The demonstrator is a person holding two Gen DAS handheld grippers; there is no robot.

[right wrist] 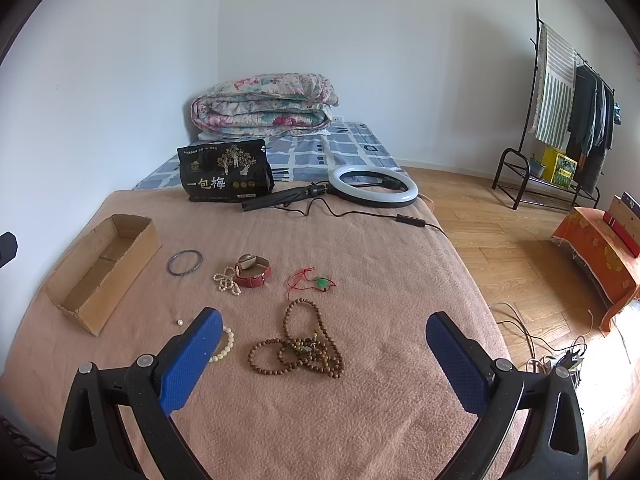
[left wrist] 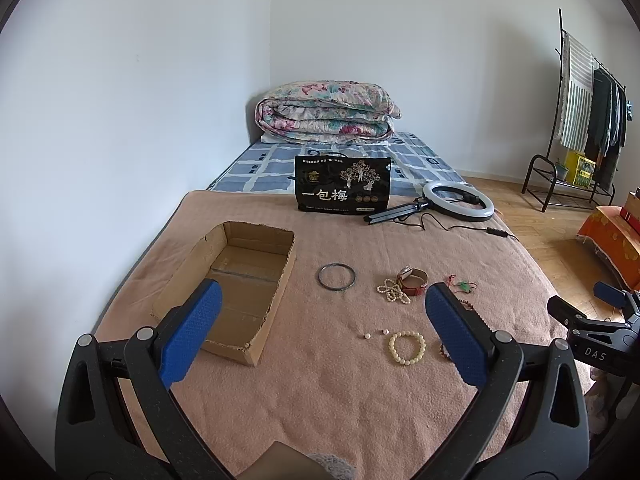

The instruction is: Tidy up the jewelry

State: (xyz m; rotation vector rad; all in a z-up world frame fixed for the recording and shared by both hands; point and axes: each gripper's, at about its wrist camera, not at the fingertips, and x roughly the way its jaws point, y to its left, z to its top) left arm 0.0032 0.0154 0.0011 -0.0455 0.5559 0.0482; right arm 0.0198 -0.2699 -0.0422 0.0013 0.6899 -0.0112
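Jewelry lies on a pink blanket: a dark bangle (left wrist: 337,277) (right wrist: 185,263), a pearl strand (left wrist: 393,290) (right wrist: 226,279), a red-strap watch (left wrist: 412,281) (right wrist: 253,271), a cream bead bracelet (left wrist: 407,348) (right wrist: 224,347), two loose pearls (left wrist: 376,334), a green pendant on red cord (right wrist: 316,281) and brown wooden bead strings (right wrist: 306,346). An open, empty cardboard box (left wrist: 240,280) (right wrist: 102,266) sits at the left. My left gripper (left wrist: 322,320) is open above the blanket beside the box. My right gripper (right wrist: 324,344) is open over the brown beads.
A black snack bag (left wrist: 343,184) (right wrist: 226,172) and a ring light with its cable (left wrist: 458,200) (right wrist: 372,186) lie behind the jewelry. A folded floral quilt (left wrist: 326,112) sits at the bed's head. A clothes rack (right wrist: 560,120) and an orange-covered stand (right wrist: 596,256) are on the floor at right.
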